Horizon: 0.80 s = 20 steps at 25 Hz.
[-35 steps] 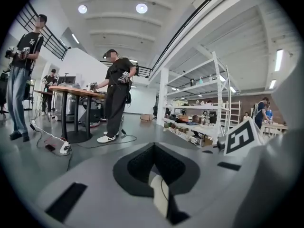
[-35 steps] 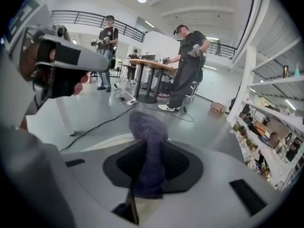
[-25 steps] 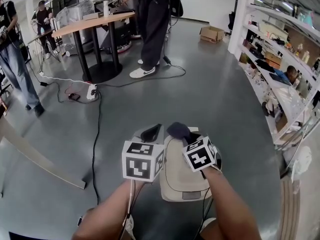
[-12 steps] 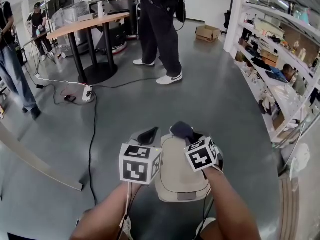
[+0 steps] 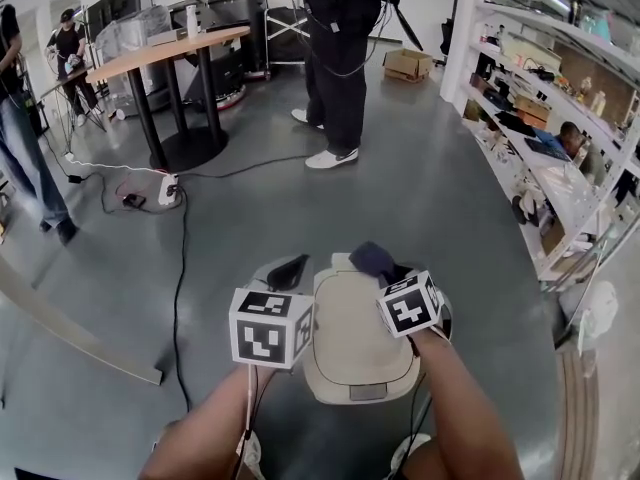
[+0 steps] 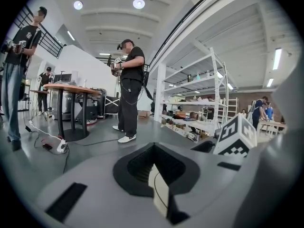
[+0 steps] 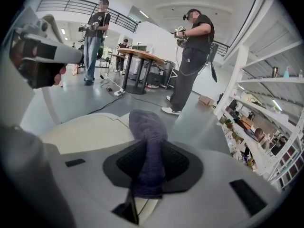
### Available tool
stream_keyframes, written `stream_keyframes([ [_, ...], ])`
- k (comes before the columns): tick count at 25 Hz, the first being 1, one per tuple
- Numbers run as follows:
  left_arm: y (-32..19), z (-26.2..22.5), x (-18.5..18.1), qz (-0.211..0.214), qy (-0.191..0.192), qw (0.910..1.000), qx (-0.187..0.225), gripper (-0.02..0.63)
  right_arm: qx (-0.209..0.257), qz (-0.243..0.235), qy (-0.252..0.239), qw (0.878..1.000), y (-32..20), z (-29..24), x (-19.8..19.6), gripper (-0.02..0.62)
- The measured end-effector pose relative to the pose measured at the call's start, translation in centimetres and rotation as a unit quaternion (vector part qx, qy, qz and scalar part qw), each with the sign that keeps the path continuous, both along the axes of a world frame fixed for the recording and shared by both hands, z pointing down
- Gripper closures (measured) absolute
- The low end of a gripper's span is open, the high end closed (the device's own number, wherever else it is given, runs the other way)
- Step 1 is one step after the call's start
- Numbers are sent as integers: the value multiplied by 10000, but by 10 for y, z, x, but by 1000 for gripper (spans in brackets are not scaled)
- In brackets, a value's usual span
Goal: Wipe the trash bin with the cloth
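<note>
The trash bin (image 5: 352,343) stands on the floor right in front of me, its beige lid facing up. A dark purple cloth (image 5: 372,259) rests at the lid's far edge, and my right gripper (image 5: 383,271) is shut on it. In the right gripper view the cloth (image 7: 145,127) bulges out from between the jaws of the right gripper (image 7: 147,153), over the beige lid (image 7: 90,132). My left gripper (image 5: 288,271) hovers beside the bin's left far corner. In its own view the left gripper (image 6: 153,148) has its jaws together with nothing held.
A person in black (image 5: 340,58) stands ahead on the grey floor. A round table (image 5: 165,53) is at the back left, with a power strip and cables (image 5: 168,188) trailing toward me. Shelving (image 5: 540,118) lines the right side. A cardboard box (image 5: 405,63) sits far back.
The right gripper and cloth have edged slightly right along the lid's far edge. The person in black has walked to the right. The left gripper has barely moved.
</note>
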<state>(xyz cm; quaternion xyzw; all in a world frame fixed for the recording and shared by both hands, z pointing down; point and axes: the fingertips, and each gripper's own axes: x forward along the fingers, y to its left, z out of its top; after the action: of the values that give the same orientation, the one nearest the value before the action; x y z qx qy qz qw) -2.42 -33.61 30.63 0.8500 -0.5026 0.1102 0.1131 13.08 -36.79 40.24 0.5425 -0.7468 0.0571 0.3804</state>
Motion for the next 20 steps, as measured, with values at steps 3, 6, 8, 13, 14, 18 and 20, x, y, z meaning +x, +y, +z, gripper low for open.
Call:
stream_keyframes([
  [3,0,0,5,2,47,10000,-14,609,-47,62,-48,10000,-1,1,8,502],
  [6,3,-2,10,61,46,10000,21,609,-75,153,-34,9998,0,4,13,502],
  [8,4,-2,12,88,10,9999,56,609,-70,197,-12,9998,0,4,16,502],
  [13,6,-1,13,95,21,9999,27,609,-28,218,116,9997,-1,4,22,502],
  [14,6,-1,12,96,23,9999,26,609,-11,208,144,9997,-1,3,22,502],
  [18,7,-4,11,107,8,9999,55,609,176,154,181,9996,2,-10,17,502],
  [20,8,-5,10,98,-16,9999,70,609,347,131,83,9993,3,-22,10,502],
])
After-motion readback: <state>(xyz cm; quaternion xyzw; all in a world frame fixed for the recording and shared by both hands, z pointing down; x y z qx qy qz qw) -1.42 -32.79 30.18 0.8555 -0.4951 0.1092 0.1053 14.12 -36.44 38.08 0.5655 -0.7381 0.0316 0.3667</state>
